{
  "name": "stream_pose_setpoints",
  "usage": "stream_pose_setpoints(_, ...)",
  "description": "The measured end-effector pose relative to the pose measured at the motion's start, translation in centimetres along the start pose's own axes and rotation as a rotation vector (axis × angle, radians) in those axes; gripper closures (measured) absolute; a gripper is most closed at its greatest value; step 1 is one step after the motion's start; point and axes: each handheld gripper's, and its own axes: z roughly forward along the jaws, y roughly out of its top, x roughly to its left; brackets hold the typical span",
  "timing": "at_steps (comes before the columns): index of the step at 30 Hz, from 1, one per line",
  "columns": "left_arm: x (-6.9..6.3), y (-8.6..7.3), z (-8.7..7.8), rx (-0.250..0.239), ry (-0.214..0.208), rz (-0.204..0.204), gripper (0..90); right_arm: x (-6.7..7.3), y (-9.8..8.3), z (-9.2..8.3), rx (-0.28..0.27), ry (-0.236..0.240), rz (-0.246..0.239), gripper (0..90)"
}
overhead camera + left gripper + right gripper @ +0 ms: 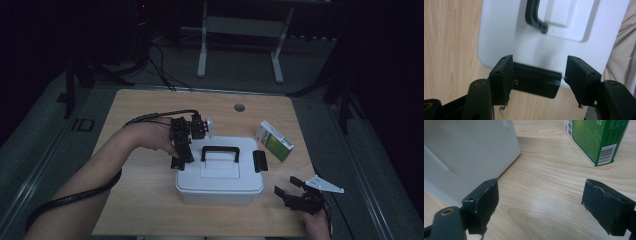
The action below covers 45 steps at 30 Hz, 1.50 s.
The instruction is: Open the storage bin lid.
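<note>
A white storage box (220,172) with a black handle (220,151) sits near the middle of the wooden table (145,200), towards its near edge. The left gripper (537,75) hangs over the box's left end, jaws apart on either side of the black latch (536,83) without pressing it. The right gripper (539,202) rests open by the box's near right corner. A green carton (275,141) stands near the table's right edge.

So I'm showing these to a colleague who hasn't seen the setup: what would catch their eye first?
Probably the white box with a black handle in the middle of the wooden table. The left gripper hangs at its left end, jaws open either side of a black latch. The green carton behind the box's right end stands out too.
</note>
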Motion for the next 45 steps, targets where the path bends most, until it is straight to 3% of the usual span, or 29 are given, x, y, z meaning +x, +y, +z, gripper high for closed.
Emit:
stream_pose_setpoints(4,0.1,0.7,0.3,-0.032,-0.004,0.017,40.3,0.0,0.0,-0.1,0.001,0.003,-0.001,13.7)
stream_pose_setpoints(14,0.6,2.7,1.0,-0.045,-0.004,0.05,40.3,0.1,-0.1,0.0,0.011,0.002,-0.012,13.7)
stream_pose_setpoints(21,0.8,4.0,1.4,-0.022,-0.008,0.057,40.3,0.1,0.0,0.0,0.009,0.002,-0.017,13.7)
stream_pose_setpoints(26,0.7,4.8,2.0,-0.002,-0.014,0.09,40.4,0.0,-0.1,0.0,0.009,0.004,-0.013,13.7)
stream_pose_setpoints(31,0.9,5.2,2.6,0.004,-0.017,0.081,42.2,0.1,-0.1,0.0,0.012,0.008,-0.015,13.7)
stream_pose_setpoints(38,0.9,5.4,2.7,-0.011,-0.05,0.112,61.9,0.0,-0.1,0.0,0.014,0.009,-0.012,13.8)
stream_pose_setpoints(45,0.6,5.7,2.9,0.01,-0.061,0.14,69.7,0.0,-0.1,0.0,0.01,0.01,-0.01,13.7)
